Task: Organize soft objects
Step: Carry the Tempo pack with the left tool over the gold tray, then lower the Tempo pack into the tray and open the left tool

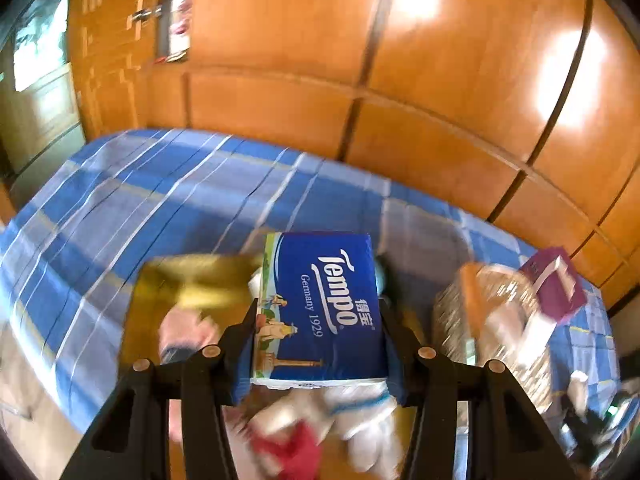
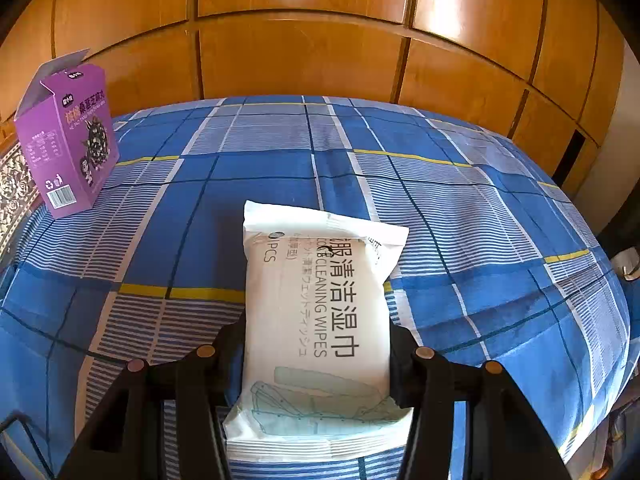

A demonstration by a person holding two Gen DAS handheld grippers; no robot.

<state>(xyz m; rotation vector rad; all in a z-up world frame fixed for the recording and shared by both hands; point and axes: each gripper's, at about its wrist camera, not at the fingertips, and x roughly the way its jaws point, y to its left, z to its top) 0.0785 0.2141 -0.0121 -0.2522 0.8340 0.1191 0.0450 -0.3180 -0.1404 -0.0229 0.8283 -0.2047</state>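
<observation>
My left gripper point(image 1: 320, 320) is shut on a blue Tempo tissue pack point(image 1: 322, 300), held above a yellow-brown box point(image 1: 192, 292) that contains blurred soft items, pink, white and red point(image 1: 296, 436). My right gripper point(image 2: 318, 344) is shut on a white pack of cleaning wipes point(image 2: 316, 308), held over the blue plaid bedsheet point(image 2: 460, 208). Both packs sit squarely between the fingers.
A purple carton point(image 2: 68, 140) stands on the bed at the left of the right wrist view; it also shows in the left wrist view point(image 1: 556, 284) beside a patterned basket point(image 1: 496, 320). Orange wooden wardrobe panels point(image 2: 304, 52) rise behind the bed.
</observation>
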